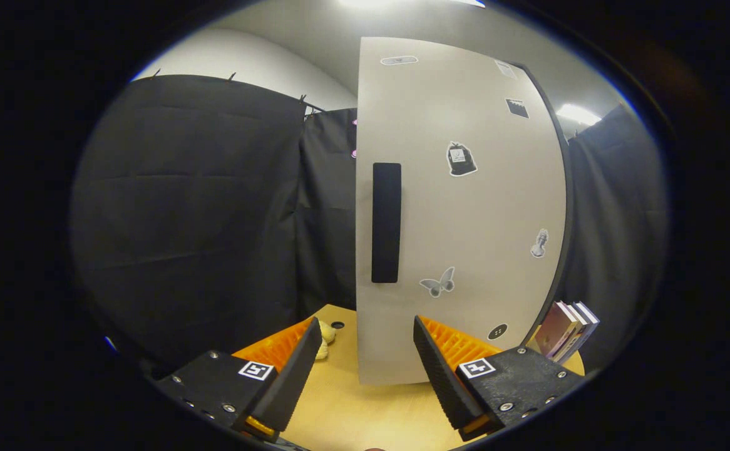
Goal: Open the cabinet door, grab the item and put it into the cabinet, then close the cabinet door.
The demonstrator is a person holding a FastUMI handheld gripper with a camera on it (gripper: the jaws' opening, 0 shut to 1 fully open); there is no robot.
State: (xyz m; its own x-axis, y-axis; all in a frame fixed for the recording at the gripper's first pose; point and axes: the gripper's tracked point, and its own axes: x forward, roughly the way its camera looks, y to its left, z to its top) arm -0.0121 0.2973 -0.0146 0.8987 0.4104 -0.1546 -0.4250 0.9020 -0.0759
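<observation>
A tall pale cabinet door (pixel 465 207) with several small stickers stands on the wooden table (pixel 352 407) straight ahead of me, its face turned toward me. A long black vertical handle (pixel 385 222) sits near its left edge, above and beyond my fingers. My gripper (pixel 368 351) is open, the door's lower left corner showing in the gap between the fingers, and nothing is held. A small pale yellow item (pixel 325 338) lies on the table just beyond the left finger, partly hidden by it.
Black cloth walls close off the left, the back and the right. A few books (pixel 568 329) lean at the cabinet's right side. A small dark hole (pixel 338 325) marks the tabletop near the yellow item.
</observation>
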